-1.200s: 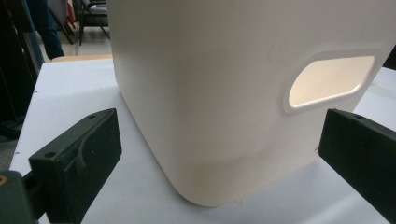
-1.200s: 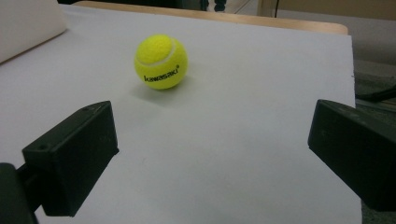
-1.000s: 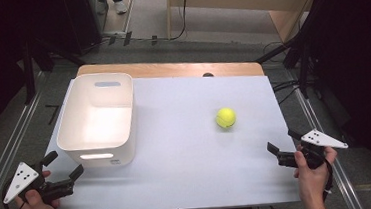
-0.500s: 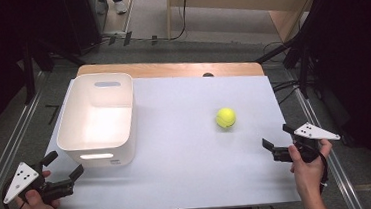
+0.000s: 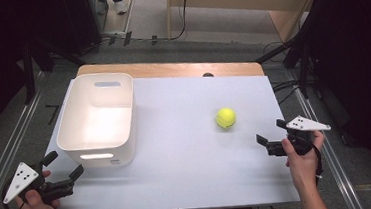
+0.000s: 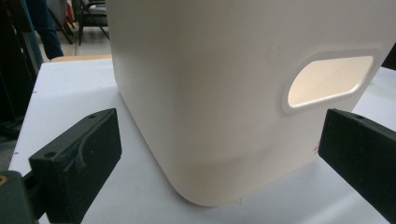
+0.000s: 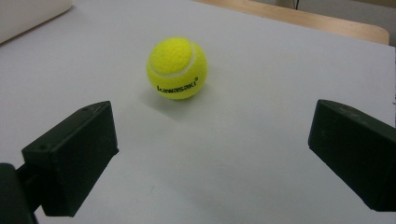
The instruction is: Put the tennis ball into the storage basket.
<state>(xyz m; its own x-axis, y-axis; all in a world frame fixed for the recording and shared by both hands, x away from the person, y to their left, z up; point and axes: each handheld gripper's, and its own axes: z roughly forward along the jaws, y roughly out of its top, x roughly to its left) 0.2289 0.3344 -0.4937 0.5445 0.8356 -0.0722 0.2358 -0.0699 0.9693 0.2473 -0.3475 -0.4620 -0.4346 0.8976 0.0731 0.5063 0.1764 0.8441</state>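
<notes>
Since the earlier frames the right gripper (image 5: 272, 137) has moved inward from the table's right edge toward the ball (image 5: 225, 117), while the left gripper (image 5: 63, 167) sits where it was, near the front left corner; the ball and the bin (image 5: 98, 119) have not shifted. The high view shows the whole layout: the white bin on the left half of the table (image 5: 188, 169), the ball alone on the right half, well apart from the bin. The right gripper view adds what the high view cannot resolve, black lettering and a white seam on the ball (image 7: 177, 68); the left gripper view shows the bin (image 6: 210, 93) close up, its near wall with a slot handle and a rounded bottom corner. Both grippers have their jaws spread wide and grip nothing; the ball rests on the table ahead of the right jaws, nearer the left-hand one in that view, touching neither; the bin's corner stands just ahead of the left jaws, between their lines, apart from both.
</notes>
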